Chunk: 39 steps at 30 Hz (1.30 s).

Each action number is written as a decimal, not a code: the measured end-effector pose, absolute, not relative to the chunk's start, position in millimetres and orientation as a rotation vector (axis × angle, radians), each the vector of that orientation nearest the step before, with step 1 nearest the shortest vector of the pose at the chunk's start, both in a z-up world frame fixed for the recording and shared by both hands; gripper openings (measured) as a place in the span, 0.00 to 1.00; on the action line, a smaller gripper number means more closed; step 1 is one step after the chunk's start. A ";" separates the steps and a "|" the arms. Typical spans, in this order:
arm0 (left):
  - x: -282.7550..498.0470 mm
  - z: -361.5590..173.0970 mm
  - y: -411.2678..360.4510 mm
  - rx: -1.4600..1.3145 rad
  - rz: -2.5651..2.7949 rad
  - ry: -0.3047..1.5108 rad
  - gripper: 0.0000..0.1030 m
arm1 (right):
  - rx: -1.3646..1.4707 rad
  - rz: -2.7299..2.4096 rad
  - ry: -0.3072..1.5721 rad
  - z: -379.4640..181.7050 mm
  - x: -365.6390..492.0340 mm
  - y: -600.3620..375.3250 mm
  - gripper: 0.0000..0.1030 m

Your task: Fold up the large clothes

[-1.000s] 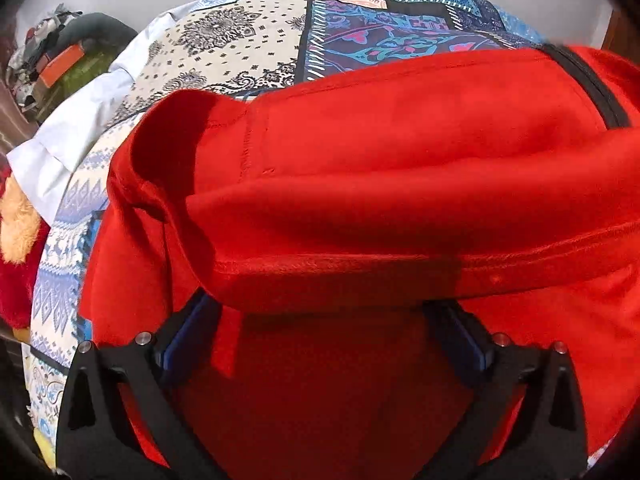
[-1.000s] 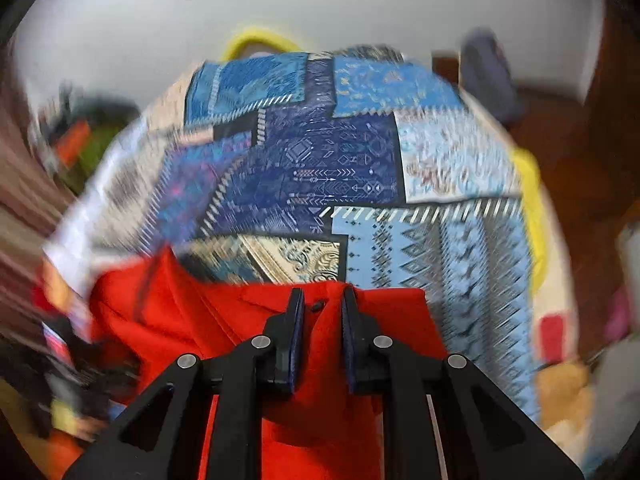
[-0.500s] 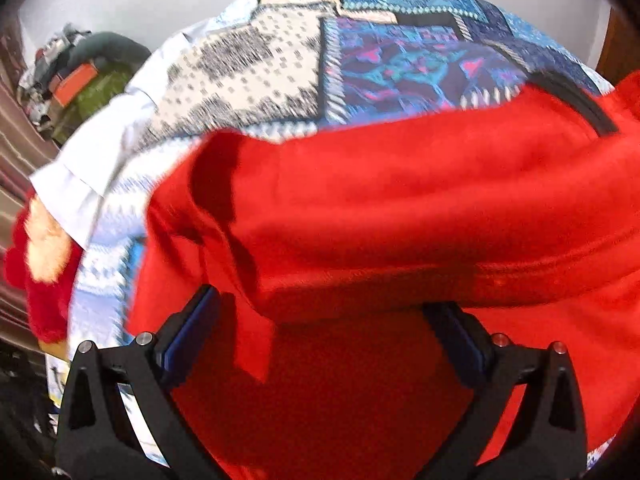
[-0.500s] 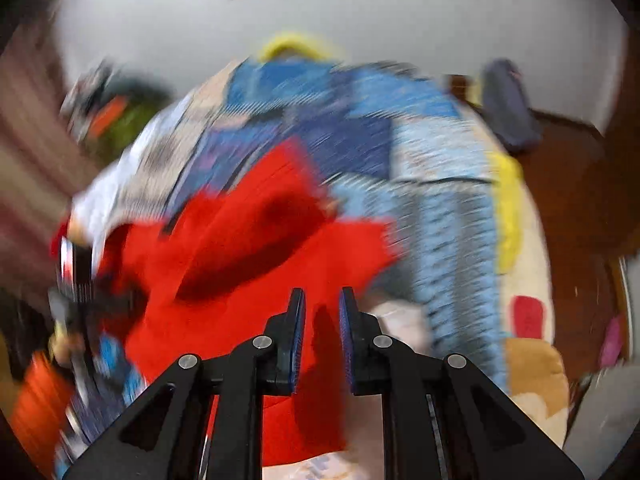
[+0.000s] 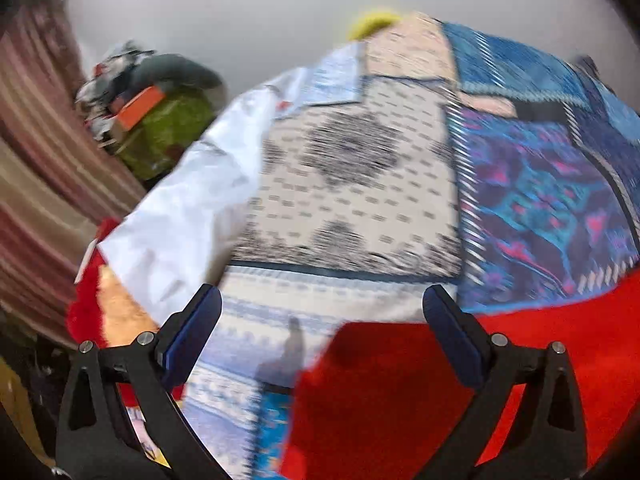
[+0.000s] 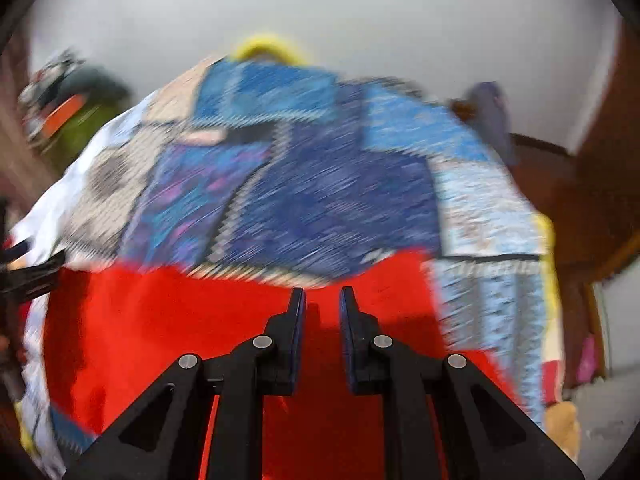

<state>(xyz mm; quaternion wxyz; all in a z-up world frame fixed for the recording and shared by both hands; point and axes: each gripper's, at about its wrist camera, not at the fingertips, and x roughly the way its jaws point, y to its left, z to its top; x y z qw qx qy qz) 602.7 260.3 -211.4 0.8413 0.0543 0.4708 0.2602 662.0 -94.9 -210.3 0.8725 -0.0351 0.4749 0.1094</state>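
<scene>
A large red garment (image 6: pixel 160 328) lies spread across the patchwork bedspread (image 6: pixel 312 200). My right gripper (image 6: pixel 322 300) sits over the garment's far edge. Its jaws are nearly together, with red cloth running up between the fingertips. In the left wrist view the same red garment (image 5: pixel 400 392) fills the lower right. My left gripper (image 5: pixel 320 312) stands wide open above the bedspread (image 5: pixel 352 200), with nothing between its blue pads (image 5: pixel 192 332). The garment's left edge lies just beneath and right of it. Both views are blurred by motion.
A white sheet (image 5: pixel 188 232) hangs over the bed's left side. A cluttered heap with a green bag (image 5: pixel 168 132) stands at the far left by striped curtains. A red and tan plush thing (image 5: pixel 104 312) lies at the bed's left edge, and wooden furniture (image 6: pixel 592 208) stands on the right.
My left gripper has let go of the red fold, lifted and swung left, so it now looks at the bedspread. The right gripper carried the garment's edge forward and the cloth now lies flat.
</scene>
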 end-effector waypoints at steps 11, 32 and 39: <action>519.2 -201.7 201.0 0.040 0.240 0.966 1.00 | -0.350 0.427 0.869 -190.2 547.4 -55.5 0.12; 440.0 -305.7 176.6 -0.062 0.252 1.118 0.99 | -0.334 0.199 0.968 -270.1 511.2 -128.1 1.00; 399.5 -289.3 205.5 -0.052 0.344 1.106 0.93 | -0.172 0.188 1.040 -258.4 495.5 -189.6 1.00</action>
